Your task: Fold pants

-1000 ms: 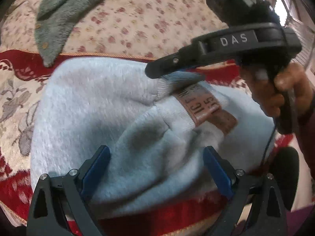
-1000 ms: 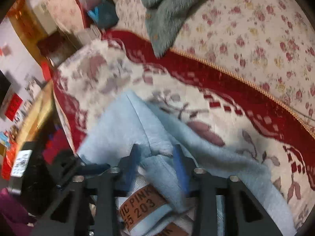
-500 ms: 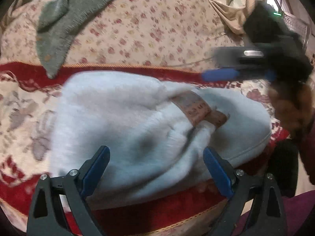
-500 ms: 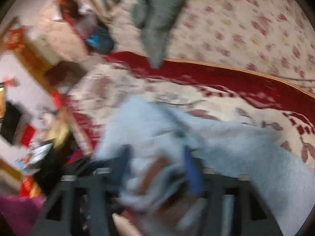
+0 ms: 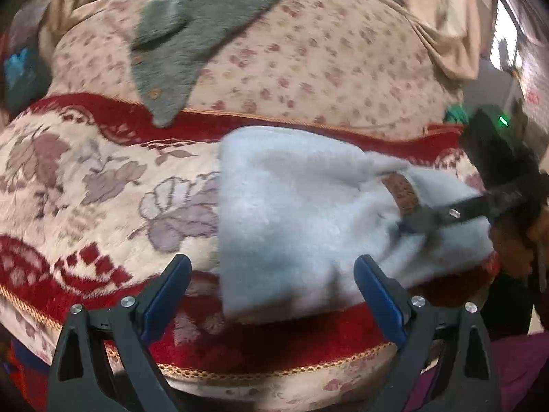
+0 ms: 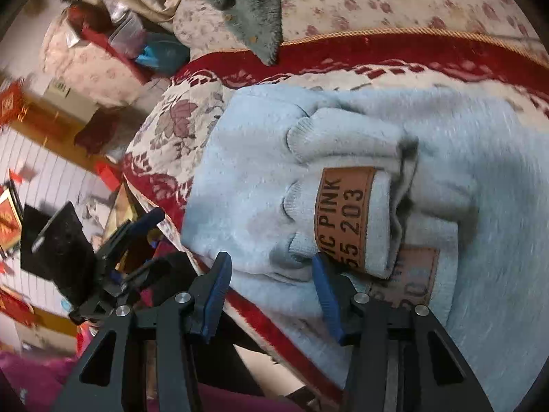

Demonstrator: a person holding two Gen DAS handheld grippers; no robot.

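Floral blanket (image 5: 103, 178) bears folded pants (image 5: 291, 213).

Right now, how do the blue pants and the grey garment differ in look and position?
The pants are pale blue and lie folded in a bundle, while the grey garment is dark grey-green and spread loosely. The pants rest on the red patterned blanket near both grippers; the grey garment lies farther back on the floral cover. The pants show a brown label; the grey garment shows none. Both look fleecy.
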